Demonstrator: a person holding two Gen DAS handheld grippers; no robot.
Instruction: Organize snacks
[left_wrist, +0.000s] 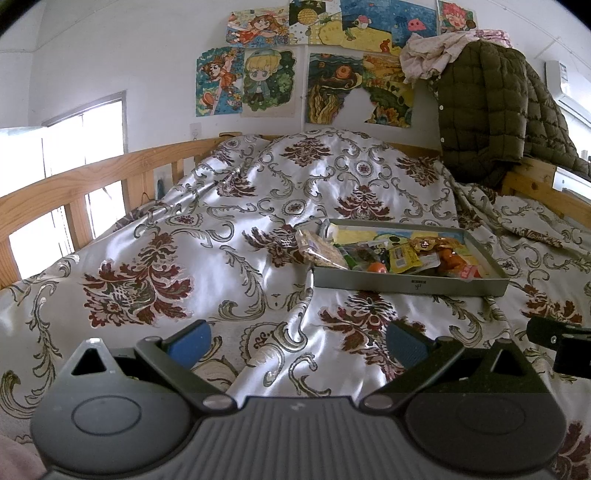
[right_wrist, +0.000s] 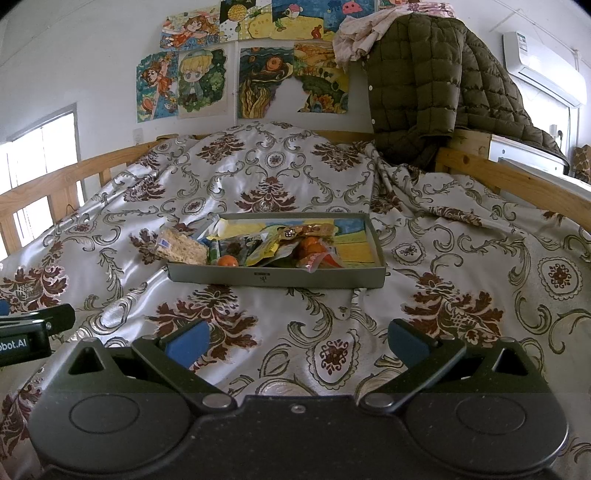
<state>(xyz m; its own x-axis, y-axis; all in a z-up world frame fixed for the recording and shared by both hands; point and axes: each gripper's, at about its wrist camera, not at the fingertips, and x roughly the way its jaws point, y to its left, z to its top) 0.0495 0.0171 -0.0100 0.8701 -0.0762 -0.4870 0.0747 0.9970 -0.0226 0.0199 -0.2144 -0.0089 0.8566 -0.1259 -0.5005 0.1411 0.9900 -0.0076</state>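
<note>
Grippers first: the left gripper (left_wrist: 297, 345) has its blue-padded fingers (left_wrist: 188, 343) spread wide apart, nothing between them, hovering above the patterned satin bedspread (left_wrist: 207, 236). The right gripper (right_wrist: 297, 343) is likewise spread wide and empty over the same cover; its own view catches the black tip of the left one at the left edge, just beside it.

Ahead of both, well apart from the fingertips, a shallow grey tray (right_wrist: 273, 277) rests on the bedspread. Snack packets (right_wrist: 273, 243) are heaped in its left and middle part, with a small orange fruit (right_wrist: 227, 261) against the near wall. A puffed-rice cake in clear wrap (right_wrist: 181, 245) lies tilted over the tray's left rim, half on the cover. The tray's right end shows bare yellow-and-blue lining (right_wrist: 356, 243).

Wooden bed rails (right_wrist: 517, 177) bound both sides. A quilted olive jacket (right_wrist: 424, 85) hangs at the far right corner. Rumpled, open bedspread lies between the grippers and the tray.
</note>
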